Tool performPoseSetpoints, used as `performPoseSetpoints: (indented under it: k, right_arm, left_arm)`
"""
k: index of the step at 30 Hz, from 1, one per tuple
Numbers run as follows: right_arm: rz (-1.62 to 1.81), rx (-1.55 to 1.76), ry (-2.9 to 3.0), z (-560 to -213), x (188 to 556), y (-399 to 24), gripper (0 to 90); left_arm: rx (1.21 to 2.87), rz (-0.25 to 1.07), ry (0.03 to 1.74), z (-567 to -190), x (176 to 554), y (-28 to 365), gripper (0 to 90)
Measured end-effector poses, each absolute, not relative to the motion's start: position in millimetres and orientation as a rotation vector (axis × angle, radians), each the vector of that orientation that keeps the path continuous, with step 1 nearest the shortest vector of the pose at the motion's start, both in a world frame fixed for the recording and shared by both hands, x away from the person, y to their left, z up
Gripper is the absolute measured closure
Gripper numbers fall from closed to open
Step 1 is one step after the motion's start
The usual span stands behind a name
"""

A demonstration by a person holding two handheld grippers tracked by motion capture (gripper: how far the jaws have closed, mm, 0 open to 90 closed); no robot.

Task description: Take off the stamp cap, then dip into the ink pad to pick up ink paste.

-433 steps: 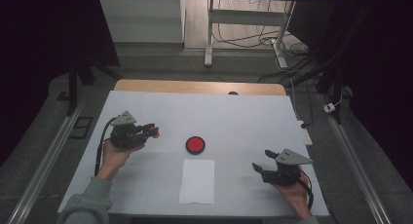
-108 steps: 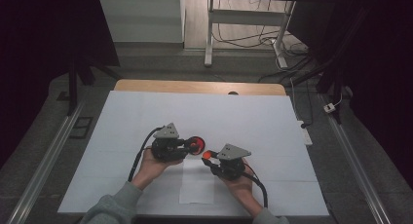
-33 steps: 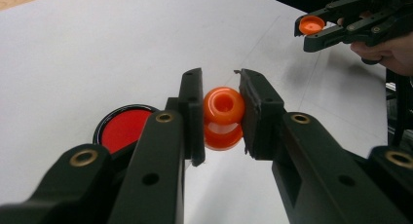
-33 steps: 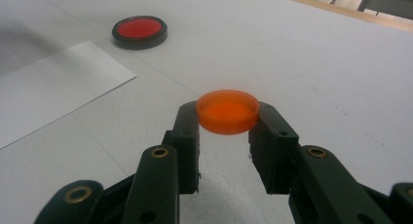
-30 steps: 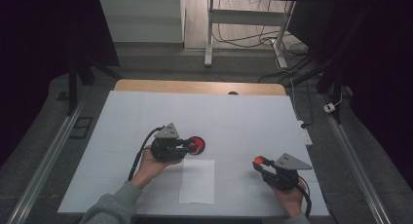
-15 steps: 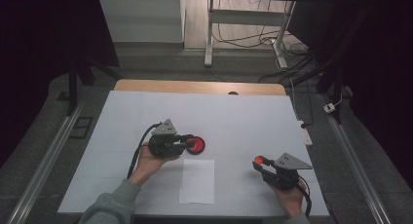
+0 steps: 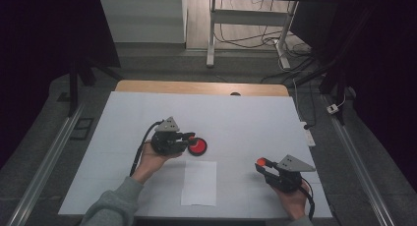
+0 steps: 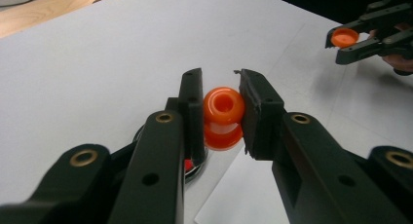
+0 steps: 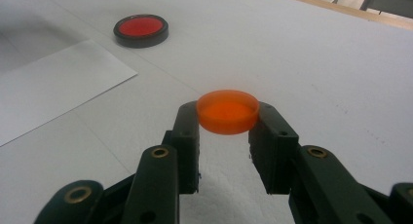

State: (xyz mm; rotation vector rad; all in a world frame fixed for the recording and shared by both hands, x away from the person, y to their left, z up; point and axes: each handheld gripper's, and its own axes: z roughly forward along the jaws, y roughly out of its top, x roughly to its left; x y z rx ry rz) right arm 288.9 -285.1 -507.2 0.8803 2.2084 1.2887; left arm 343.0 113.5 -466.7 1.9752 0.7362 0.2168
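Observation:
My left gripper (image 7: 190,136) is shut on a small orange bottle (image 8: 223,118) with an open neck, held just above the red disc. That black-rimmed red disc (image 7: 197,147) lies on the white table cover (image 7: 246,118) at the middle. My right gripper (image 7: 260,163) hovers near the front right, shut on a flat orange cap (image 9: 227,111). The left gripper view shows the right gripper (image 8: 347,40) far off with the cap (image 8: 344,37) in its jaws. The red disc (image 9: 141,29) lies far left in the right gripper view.
A white paper sheet (image 7: 199,183) lies flat near the front edge between my hands. A wooden strip (image 7: 196,87) borders the table's far edge. Metal rails (image 7: 44,162) run along both sides, and cables lie on the floor beyond.
A few seconds ago both grippers met at the middle. The right one has since drawn away to the front right with the orange cap. Over the last second hardly anything moved.

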Motion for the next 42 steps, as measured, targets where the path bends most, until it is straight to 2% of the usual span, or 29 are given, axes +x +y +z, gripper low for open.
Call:
performPoseSetpoints:
  k: [19, 42]
  right_arm:
    - [1.298, 0.888, 2.215, -508, 290, -286, 64.8]
    - [1.297, 0.881, 2.211, -509, 289, -286, 64.8]
  left_arm:
    - [1.996, 0.238, 0.782, -477, 367, 108, 72.3]
    - [2.078, 0.237, 0.804, -502, 379, 97, 72.3]
